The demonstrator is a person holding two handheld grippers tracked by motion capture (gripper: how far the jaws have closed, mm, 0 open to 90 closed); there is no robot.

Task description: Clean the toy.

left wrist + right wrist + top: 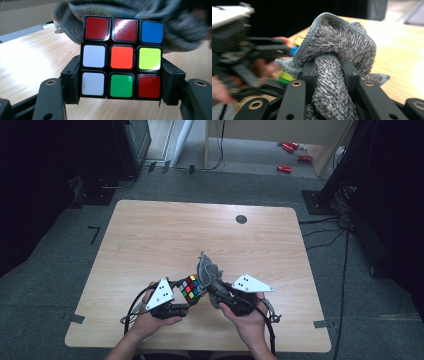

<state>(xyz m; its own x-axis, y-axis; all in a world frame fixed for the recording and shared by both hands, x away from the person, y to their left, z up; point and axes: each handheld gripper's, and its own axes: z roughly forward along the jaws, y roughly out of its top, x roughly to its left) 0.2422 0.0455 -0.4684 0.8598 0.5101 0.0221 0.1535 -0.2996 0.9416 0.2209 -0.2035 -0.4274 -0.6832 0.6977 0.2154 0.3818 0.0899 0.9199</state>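
Cube (121,57) held above the table (150,235) near its front edge, clamped in left gripper (186,296) | cloth (337,50) bunched, clamped in right gripper (212,291), touching the cube's far side | judged: wiping in progress; near face uncovered, remaining faces not assessable.

High view above near table edge (150,220), looking forward-down; 2 claw cameras close-up, sharing cube (121,57) and cloth (337,50).
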